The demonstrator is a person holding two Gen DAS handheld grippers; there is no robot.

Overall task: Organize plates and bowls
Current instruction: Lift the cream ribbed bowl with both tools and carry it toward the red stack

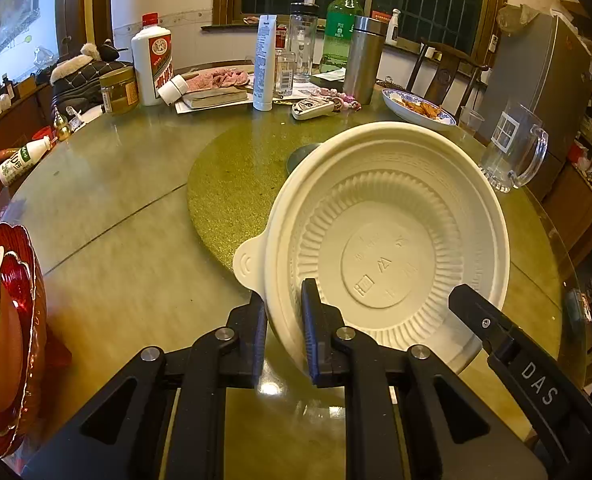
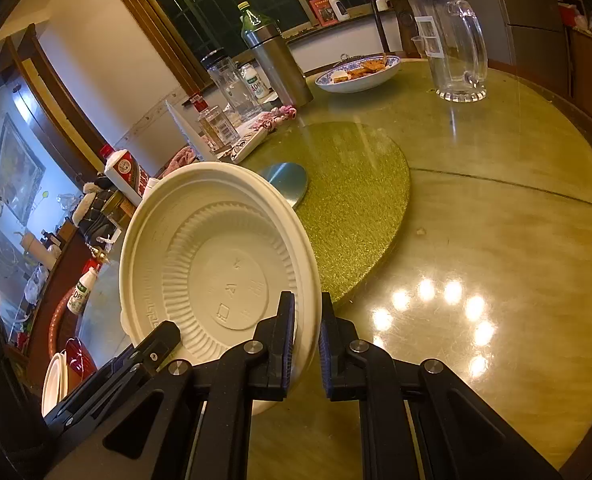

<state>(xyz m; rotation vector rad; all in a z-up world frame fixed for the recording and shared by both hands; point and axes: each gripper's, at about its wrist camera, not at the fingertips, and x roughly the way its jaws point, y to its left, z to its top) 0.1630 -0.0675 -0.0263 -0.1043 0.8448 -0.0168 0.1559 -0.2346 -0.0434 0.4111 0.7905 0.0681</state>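
The bowl hung tilted above the table, between your two grippers; your left gripper clamped its left rim, your right gripper its right rim; the red plate stack lay left.
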